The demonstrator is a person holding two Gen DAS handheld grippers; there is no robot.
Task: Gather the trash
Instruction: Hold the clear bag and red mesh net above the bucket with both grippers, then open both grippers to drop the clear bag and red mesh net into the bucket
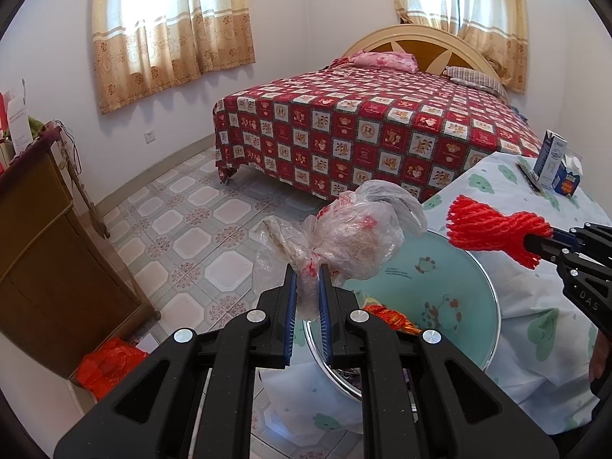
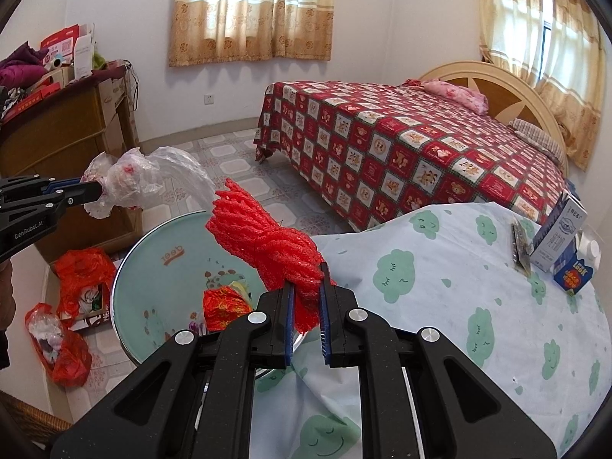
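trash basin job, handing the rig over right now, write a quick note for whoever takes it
Left gripper: shut on the clear plastic bag, held up over the basin's near rim.
Right gripper: shut on the red foam net, held up at the basin's edge beside the table.
Basin: light green, next to the cloth-covered table; a crumpled red wrapper already lies inside.
Done: both pieces picked up, wrapper in the basin.
Left: release both into the basin. The cartons and a dark strip at the table's far end may be trash too; check.

A home bedroom: a quilt-covered bed, curtained windows and tiled floor
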